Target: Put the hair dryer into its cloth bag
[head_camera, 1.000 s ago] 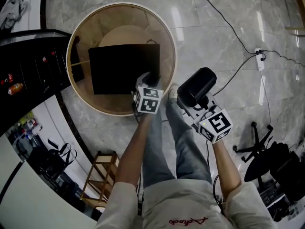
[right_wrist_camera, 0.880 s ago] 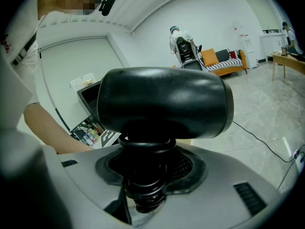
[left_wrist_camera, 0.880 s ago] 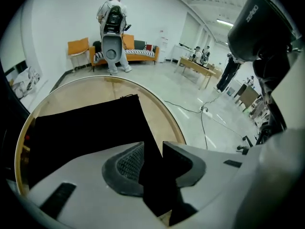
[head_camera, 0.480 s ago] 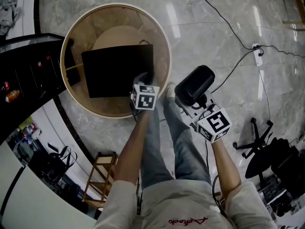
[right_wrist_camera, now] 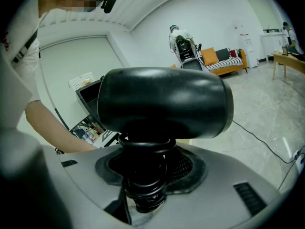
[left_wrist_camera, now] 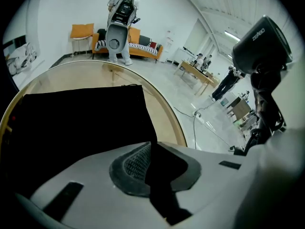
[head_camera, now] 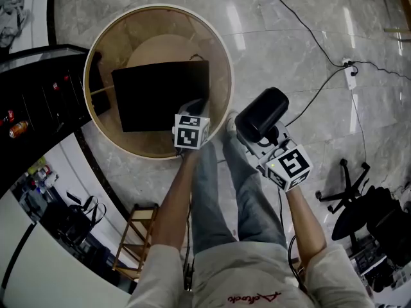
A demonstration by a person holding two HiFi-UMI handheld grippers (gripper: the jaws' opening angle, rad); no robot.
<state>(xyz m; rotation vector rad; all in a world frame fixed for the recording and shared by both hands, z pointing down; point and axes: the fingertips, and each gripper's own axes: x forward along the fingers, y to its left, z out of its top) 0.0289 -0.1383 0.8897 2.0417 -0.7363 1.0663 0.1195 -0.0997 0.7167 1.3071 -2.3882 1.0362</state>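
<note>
A black cloth bag (head_camera: 160, 94) lies flat on a round wooden table (head_camera: 221, 63). My left gripper (head_camera: 196, 106) is at the bag's near right corner. Its jaws have just been closing, and the bag's black edge (left_wrist_camera: 155, 175) is pinched between the pads (left_wrist_camera: 133, 163) of my left gripper (left_wrist_camera: 152, 163). My right gripper (head_camera: 266, 136) hovers off the table's right side, above the floor. It is shut on the handle of the black hair dryer (head_camera: 263, 113). The dryer's barrel (right_wrist_camera: 162, 104) stands above my right gripper (right_wrist_camera: 143, 175), and the coiled cord is wrapped round the handle.
A dark cabinet (head_camera: 38, 88) stands left of the table, with a small wooden rack (head_camera: 135, 236) below it. A cable (head_camera: 308, 37) runs across the marble floor to a plug at the right. An office chair base (head_camera: 340, 204) is at the lower right.
The left gripper has rolled a little at the bag's corner and its jaws have drawn in on the cloth. The right gripper with the dryer has stayed put.
</note>
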